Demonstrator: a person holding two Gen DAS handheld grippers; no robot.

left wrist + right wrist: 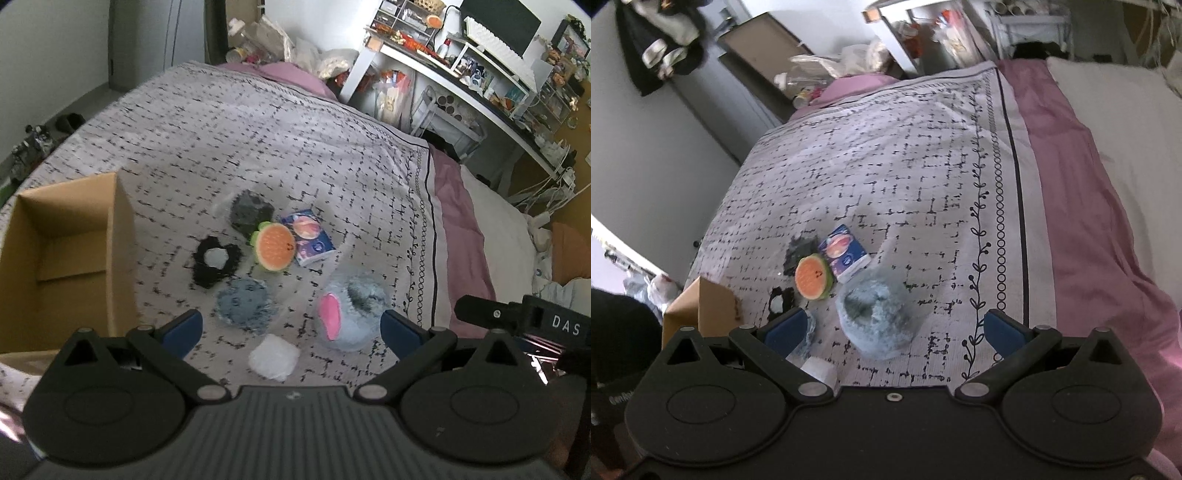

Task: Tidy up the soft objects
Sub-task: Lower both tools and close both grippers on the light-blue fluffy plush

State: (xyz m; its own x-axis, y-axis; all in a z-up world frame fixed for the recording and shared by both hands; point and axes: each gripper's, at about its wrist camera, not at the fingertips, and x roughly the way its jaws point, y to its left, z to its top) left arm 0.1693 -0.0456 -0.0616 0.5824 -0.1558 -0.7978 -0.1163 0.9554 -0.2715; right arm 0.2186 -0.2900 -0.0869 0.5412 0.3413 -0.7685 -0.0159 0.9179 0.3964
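Observation:
Several soft things lie on the patterned bedspread: a fluffy light-blue plush with a pink ear, a blue-grey fuzzy pad, a white puff, a black fuzzy ring with a white middle, an orange melon-slice plush, a dark grey bundle and a tissue pack. My left gripper is open above the white puff and the pad. My right gripper is open around the light-blue plush, above it. The melon plush and tissue pack lie beyond.
An open, empty cardboard box stands on the bed at the left; its corner shows in the right wrist view. A pink sheet and white pillow lie to the right. A cluttered desk stands beyond the bed.

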